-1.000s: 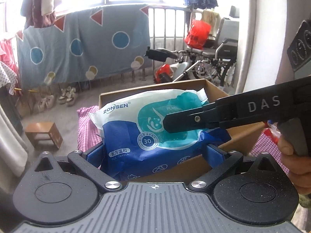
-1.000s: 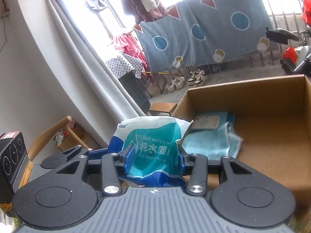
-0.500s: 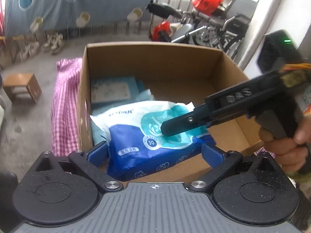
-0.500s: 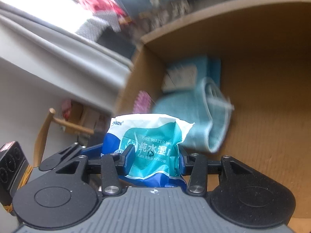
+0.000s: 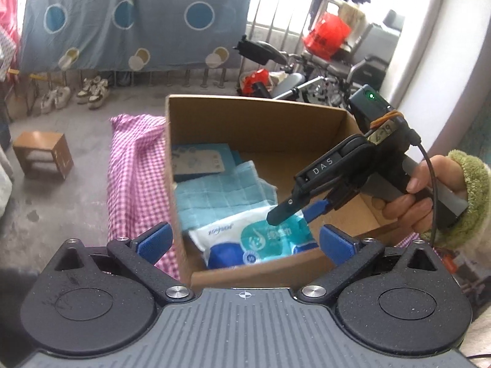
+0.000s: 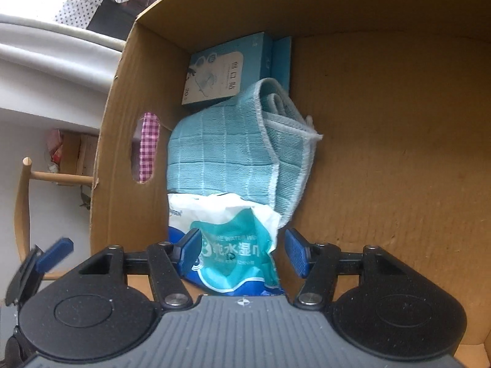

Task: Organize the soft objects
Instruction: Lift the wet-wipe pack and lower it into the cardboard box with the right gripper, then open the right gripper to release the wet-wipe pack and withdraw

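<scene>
A blue and white wet-wipes pack (image 6: 233, 245) lies in the near left corner of the cardboard box (image 6: 383, 122). My right gripper (image 6: 242, 251) reaches down into the box around the pack, its jaws opening. The right pad stands clear of the wrapper and the left pad is just at its edge. In the left wrist view the pack (image 5: 254, 239) rests on the box floor under the right gripper (image 5: 294, 211), held by a hand in a green sleeve. My left gripper (image 5: 245, 240) hangs open over the box's near rim (image 5: 260, 271), with nothing between its fingers.
A folded light-blue cloth (image 6: 239, 153) and a small blue carton (image 6: 221, 70) lie along the box's left wall; the right half of the floor is bare cardboard. A pink checked cloth (image 5: 135, 168) lies under the box. A wooden stool (image 5: 43, 158) stands on the floor.
The right gripper carried the pack down into the box and its jaws widened. The left gripper let go of the pack and now stands back at the near rim.
</scene>
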`<state>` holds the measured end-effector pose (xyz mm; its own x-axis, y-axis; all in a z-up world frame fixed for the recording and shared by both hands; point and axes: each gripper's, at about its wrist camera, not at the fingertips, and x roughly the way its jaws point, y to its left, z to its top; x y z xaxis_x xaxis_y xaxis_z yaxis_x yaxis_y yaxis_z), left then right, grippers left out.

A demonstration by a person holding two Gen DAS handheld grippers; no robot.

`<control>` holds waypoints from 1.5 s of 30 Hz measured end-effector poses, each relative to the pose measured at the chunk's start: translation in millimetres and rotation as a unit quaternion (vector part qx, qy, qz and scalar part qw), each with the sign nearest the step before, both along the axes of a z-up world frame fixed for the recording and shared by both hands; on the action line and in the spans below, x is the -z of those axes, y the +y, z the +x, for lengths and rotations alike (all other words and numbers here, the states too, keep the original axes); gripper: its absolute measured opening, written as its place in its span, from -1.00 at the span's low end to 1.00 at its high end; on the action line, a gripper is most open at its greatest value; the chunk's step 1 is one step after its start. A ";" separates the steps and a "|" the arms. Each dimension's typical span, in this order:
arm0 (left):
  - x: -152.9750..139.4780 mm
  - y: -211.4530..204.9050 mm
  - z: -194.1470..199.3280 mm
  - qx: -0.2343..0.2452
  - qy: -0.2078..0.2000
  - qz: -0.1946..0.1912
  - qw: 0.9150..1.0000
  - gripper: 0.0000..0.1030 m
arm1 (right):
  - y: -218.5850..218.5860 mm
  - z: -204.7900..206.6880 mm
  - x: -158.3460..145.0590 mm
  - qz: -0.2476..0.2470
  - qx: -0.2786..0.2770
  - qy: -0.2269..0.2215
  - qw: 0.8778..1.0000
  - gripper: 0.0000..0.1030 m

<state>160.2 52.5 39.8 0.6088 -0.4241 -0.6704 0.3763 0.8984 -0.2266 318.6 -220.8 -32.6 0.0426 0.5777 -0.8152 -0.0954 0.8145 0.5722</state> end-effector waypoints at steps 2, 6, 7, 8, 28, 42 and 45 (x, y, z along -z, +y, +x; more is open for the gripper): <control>0.2 7.6 -1.1 -0.006 0.001 -0.009 1.000 0.98 | 10.2 2.4 2.9 0.000 -0.009 0.009 1.000 0.22; 2.2 17.4 -2.8 -0.021 -0.002 -0.019 1.000 0.98 | 31.6 1.6 6.1 -0.004 -0.030 0.018 0.999 0.28; 2.9 18.9 -1.7 -0.024 -0.001 -0.023 0.999 0.98 | 36.4 1.7 7.4 -0.001 -0.033 0.022 0.999 0.28; 3.8 20.5 -0.9 -0.026 0.000 -0.026 0.999 0.98 | 38.3 2.0 8.9 0.001 -0.036 0.025 0.999 0.28; -2.7 41.4 -38.0 -0.058 -0.037 -0.065 0.996 0.99 | -30.4 -61.9 -64.2 0.009 0.038 -0.144 0.989 0.46; 13.9 45.4 -67.8 -0.087 -0.004 -0.058 0.995 0.99 | -22.1 -201.5 -130.9 -0.200 0.047 -0.394 0.896 1.00; 19.0 50.2 -75.2 -0.081 0.000 -0.080 0.993 0.99 | -16.2 -218.3 -131.4 -0.208 0.036 -0.426 0.880 1.00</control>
<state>85.0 102.7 20.7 0.6781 -0.4211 -0.6024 0.2294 0.8999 -0.3709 100.3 -237.1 98.9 0.7652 0.2071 -0.6095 -0.2845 0.9581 -0.0317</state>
